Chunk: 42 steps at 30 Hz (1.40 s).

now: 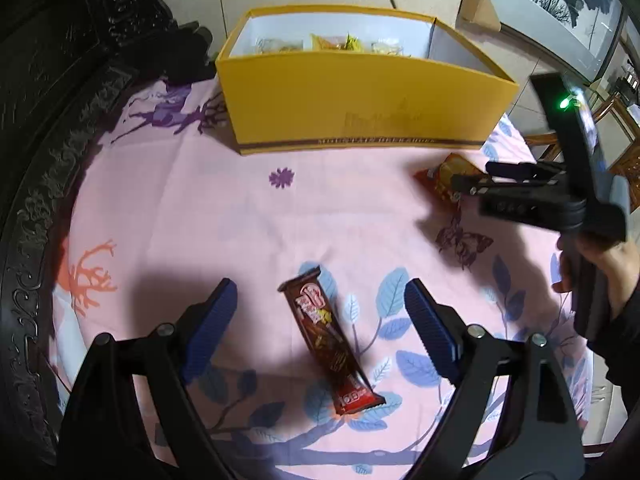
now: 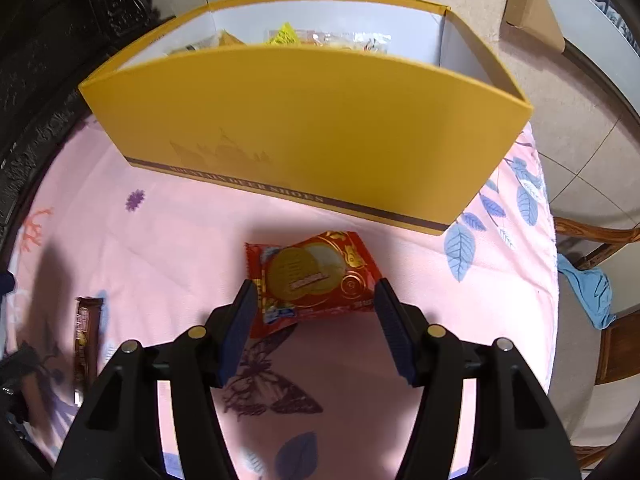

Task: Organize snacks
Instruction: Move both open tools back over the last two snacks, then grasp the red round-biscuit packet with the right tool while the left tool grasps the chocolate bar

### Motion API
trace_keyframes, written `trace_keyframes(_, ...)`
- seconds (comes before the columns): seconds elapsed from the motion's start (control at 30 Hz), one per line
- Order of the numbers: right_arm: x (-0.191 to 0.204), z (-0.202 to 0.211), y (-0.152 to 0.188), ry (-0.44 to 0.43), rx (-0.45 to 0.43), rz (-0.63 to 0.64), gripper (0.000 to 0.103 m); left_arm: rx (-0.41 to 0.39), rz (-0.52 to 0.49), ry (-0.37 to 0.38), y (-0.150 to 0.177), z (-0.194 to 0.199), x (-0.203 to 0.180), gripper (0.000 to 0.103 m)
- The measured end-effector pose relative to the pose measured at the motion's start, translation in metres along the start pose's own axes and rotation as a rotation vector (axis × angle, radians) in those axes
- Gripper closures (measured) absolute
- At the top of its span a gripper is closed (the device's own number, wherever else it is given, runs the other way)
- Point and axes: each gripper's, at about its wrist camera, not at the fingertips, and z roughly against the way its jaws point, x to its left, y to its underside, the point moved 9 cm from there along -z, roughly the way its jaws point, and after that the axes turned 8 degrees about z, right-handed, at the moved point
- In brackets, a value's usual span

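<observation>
We see a long brown chocolate-bar wrapper (image 1: 331,340) lying flat on the pink floral tablecloth (image 1: 168,208), set at a slant, with its far end pointing toward the box and its near end toward the camera. Our left gripper (image 1: 320,330) hangs over it with its blue ribbed pads spread wide, one on each side of the bar, touching nothing and holding nothing.

A red square foil biscuit packet with gold round printing (image 2: 314,278) lies on the same cloth, just in front of the box's right end. Our right gripper (image 2: 316,328) is at it with its fingers parted about as wide as the packet; the left pad (image 2: 240,328) overlaps the packet's left edge and the right pad (image 2: 394,328) sits at its right corner. We cannot tell whether either pad truly touches the foil, and the packet is not clamped.

Behind both snacks stands an open yellow cardboard shoe box with a white lining (image 1: 360,96), and inside it we make out several pale and yellow wrapped snacks (image 1: 336,42) along the far wall.

Seen from the right wrist camera, the brown bar (image 2: 86,340) lies well to the left of the red packet. A wooden chair with a blue cloth (image 2: 592,292) stands off the table's right edge.
</observation>
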Motion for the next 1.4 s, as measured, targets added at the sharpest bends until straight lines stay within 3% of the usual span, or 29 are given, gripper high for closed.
trace_keyframes(0.13, 0.000, -0.009, 0.000, -0.005, -0.006, 0.002, 0.040, 0.003, -0.003, 0.009, -0.003, 0.000, -0.002, 0.016)
trace_keyframes(0.33, -0.001, -0.026, -0.001, 0.016, 0.012, -0.007, 0.028, 0.008, -0.007, 0.012, -0.005, 0.000, -0.004, 0.016)
trace_keyframes(0.5, 0.005, -0.035, -0.001, 0.017, 0.007, -0.001, 0.026, 0.014, -0.001, 0.010, -0.005, -0.002, -0.002, 0.016)
trace_keyframes(0.53, 0.006, -0.035, -0.001, 0.015, -0.002, -0.003, 0.033, 0.016, 0.001, 0.009, -0.004, -0.002, -0.001, 0.016)
trace_keyframes(0.57, 0.007, -0.034, -0.002, 0.013, -0.021, 0.002, 0.052, 0.017, 0.002, 0.006, -0.004, -0.002, 0.000, 0.016)
trace_keyframes(0.63, 0.011, -0.028, -0.001, -0.014, -0.044, -0.001, 0.064, 0.017, 0.006, -0.001, -0.004, -0.001, 0.003, 0.016)
trace_keyframes(0.93, 0.023, 0.010, 0.005, -0.030, -0.123, 0.004, 0.065, 0.062, 0.051, -0.032, 0.011, -0.004, 0.019, 0.016)
trace_keyframes(1.2, 0.034, 0.071, 0.029, -0.062, -0.157, -0.039, 0.065, 0.110, 0.007, -0.090, 0.043, -0.037, 0.007, 0.018)
trace_keyframes(1.23, 0.036, 0.077, 0.034, -0.065, -0.163, -0.046, 0.065, 0.119, 0.007, -0.091, 0.046, -0.042, 0.006, 0.029)
trace_keyframes(1.27, 0.037, 0.083, 0.036, -0.066, -0.172, -0.051, 0.065, 0.143, 0.018, -0.087, 0.050, -0.048, 0.005, 0.052)
trace_keyframes(1.3, 0.036, 0.089, 0.039, -0.067, -0.176, -0.054, 0.065, 0.161, 0.029, -0.087, 0.054, -0.053, 0.005, 0.061)
trace_keyframes(1.33, 0.038, 0.094, 0.040, -0.068, -0.180, -0.057, 0.065, 0.179, 0.046, -0.081, 0.057, -0.058, 0.006, 0.067)
trace_keyframes(1.4, 0.041, 0.103, 0.043, -0.072, -0.190, -0.059, 0.065, 0.150, 0.040, -0.099, 0.055, -0.057, 0.005, 0.067)
